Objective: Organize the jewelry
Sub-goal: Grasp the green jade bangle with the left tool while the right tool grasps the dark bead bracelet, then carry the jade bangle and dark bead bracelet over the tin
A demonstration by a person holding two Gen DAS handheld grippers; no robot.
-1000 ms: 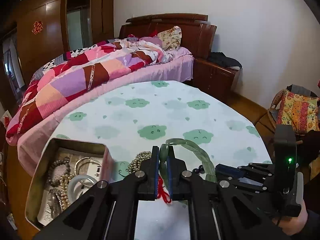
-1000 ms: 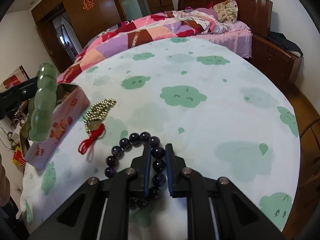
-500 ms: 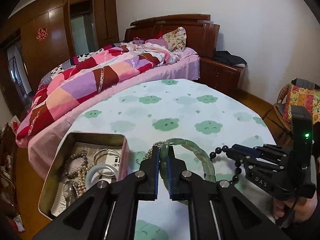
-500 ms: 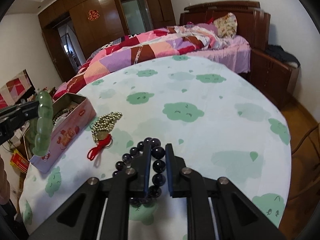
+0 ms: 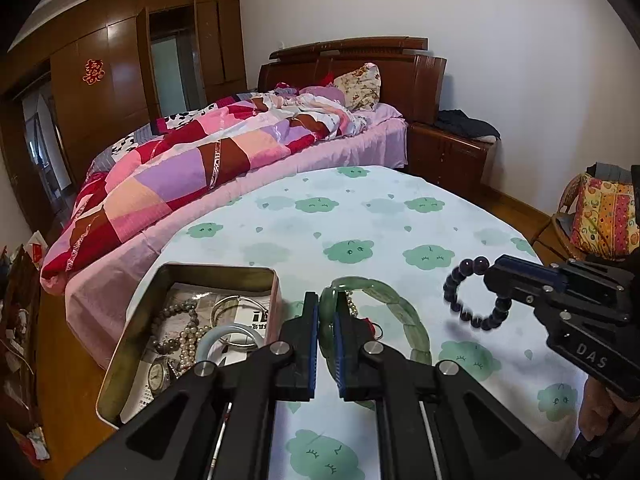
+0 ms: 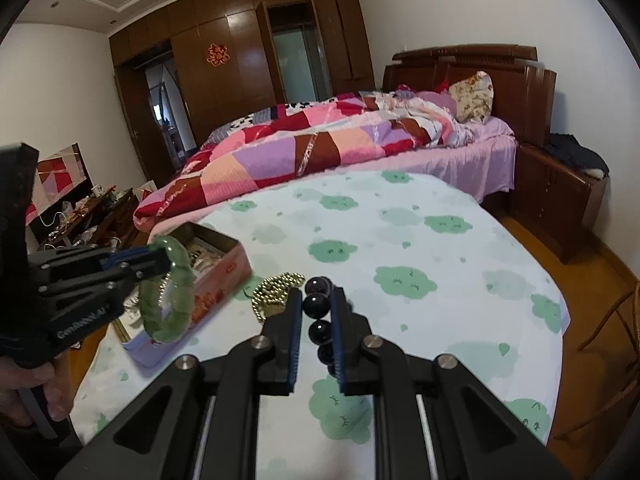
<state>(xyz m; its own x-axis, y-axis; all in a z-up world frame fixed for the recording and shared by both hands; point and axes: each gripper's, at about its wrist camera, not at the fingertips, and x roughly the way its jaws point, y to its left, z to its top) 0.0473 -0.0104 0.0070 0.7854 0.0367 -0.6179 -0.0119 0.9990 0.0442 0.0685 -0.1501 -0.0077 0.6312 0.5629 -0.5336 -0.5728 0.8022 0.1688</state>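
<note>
Only the left wrist view shows the tin's (image 5: 132, 328) jewelry-filled inside.

Bed (image 6: 492, 152) at 12 o'clock w/ patchwork quilt (image 6: 304, 148) in pink, purple, red & brown; floral pillow (image 6: 474, 96) vs dark wooden headboard (image 6: 472, 64). Wardrobe (image 6: 240, 56) at 11, red paper cutout (image 6: 218, 54) on its door. Nightstand (image 6: 560, 204) at 2–3 w/ dark clothes (image 6: 576, 156) on top. Left view: chair w/ bright patterned cushion (image 5: 600, 216) at 3. Cluttered low table (image 6: 92, 208) at 9.
</note>
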